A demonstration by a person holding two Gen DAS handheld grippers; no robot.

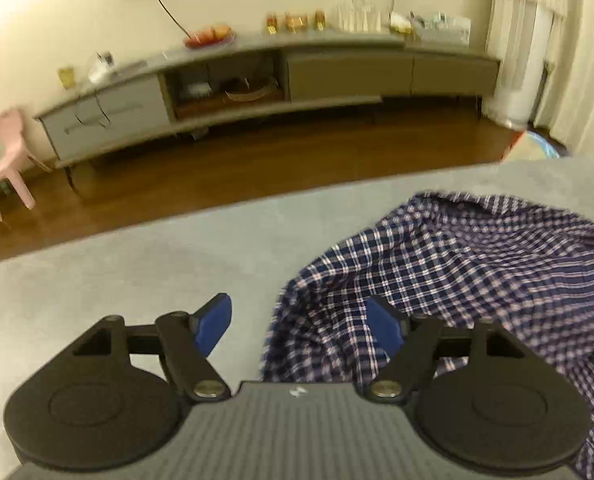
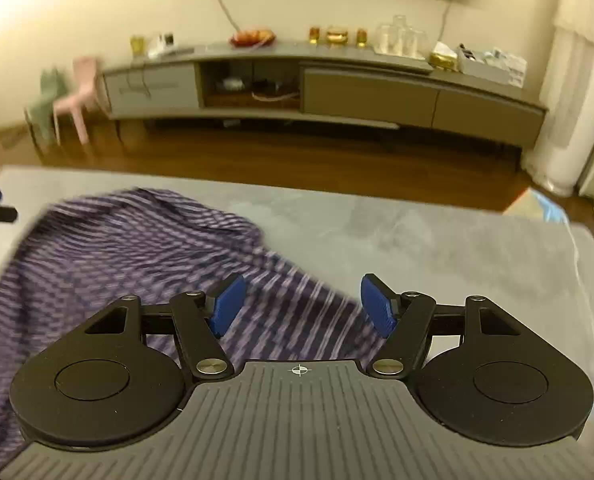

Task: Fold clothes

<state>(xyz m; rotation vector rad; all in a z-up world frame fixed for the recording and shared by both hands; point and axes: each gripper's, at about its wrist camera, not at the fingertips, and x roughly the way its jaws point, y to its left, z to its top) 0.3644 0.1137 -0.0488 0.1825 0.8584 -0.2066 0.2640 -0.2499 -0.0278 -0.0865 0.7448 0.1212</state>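
A checked shirt point(image 1: 477, 280) lies crumpled on the grey table point(image 1: 137, 272). The left gripper point(image 1: 301, 328) hangs over the shirt's left edge, pads spread wide with nothing between them. The right gripper point(image 2: 301, 308) hovers over the shirt's near right edge, likewise spread and gripping nothing. Beyond the shirt stands a long cabinet point(image 2: 337, 88).

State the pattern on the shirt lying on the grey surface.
The shirt is a navy-and-white check, sharpest in the left wrist view.
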